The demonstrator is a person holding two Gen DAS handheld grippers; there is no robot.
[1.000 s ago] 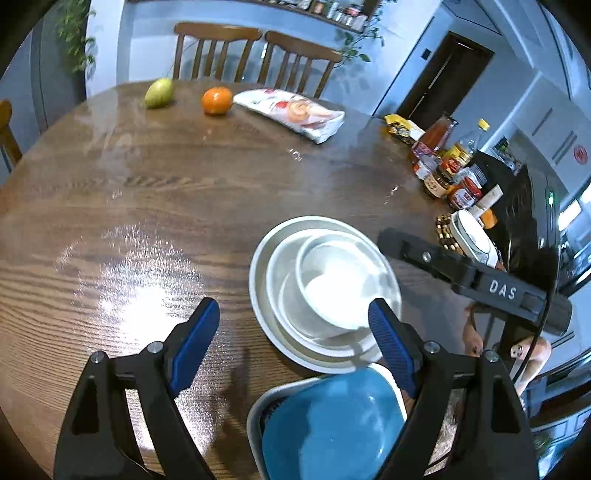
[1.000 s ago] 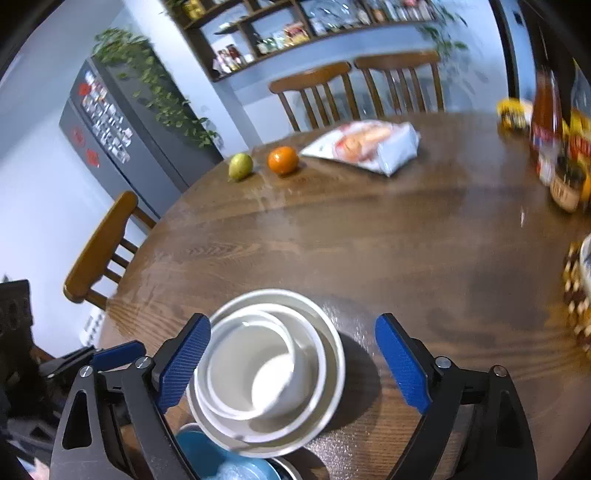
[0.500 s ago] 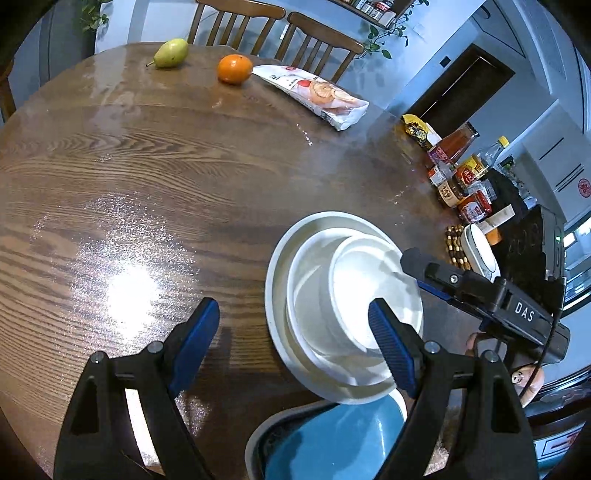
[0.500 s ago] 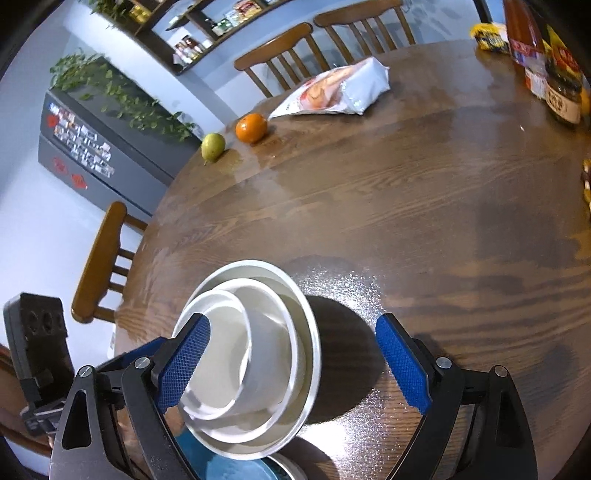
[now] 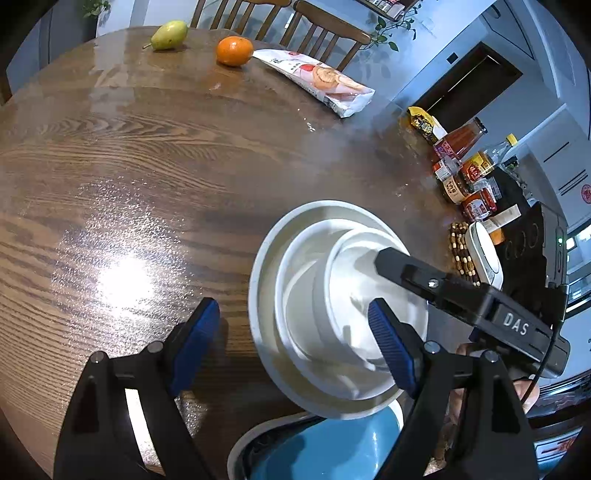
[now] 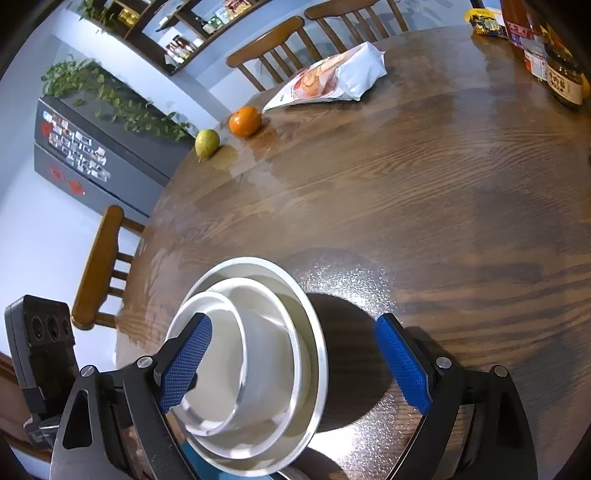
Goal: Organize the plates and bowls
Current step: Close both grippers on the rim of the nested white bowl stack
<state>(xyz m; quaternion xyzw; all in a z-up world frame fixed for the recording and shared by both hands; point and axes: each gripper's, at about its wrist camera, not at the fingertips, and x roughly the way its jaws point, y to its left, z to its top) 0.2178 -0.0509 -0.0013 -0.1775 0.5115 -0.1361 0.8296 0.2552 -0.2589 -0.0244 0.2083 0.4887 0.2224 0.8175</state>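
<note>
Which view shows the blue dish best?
The left wrist view: the blue dish shows its glazed inside below the white bowl stack. In the right wrist view only a sliver shows under that stack.

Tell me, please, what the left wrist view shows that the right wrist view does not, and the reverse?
Only the left wrist view shows the blue dish at the near table edge and the beaded mat. Only the right wrist view shows the dark cabinet topped with trailing plants. Both show the nested white stack, pear, orange and snack bag.
</note>
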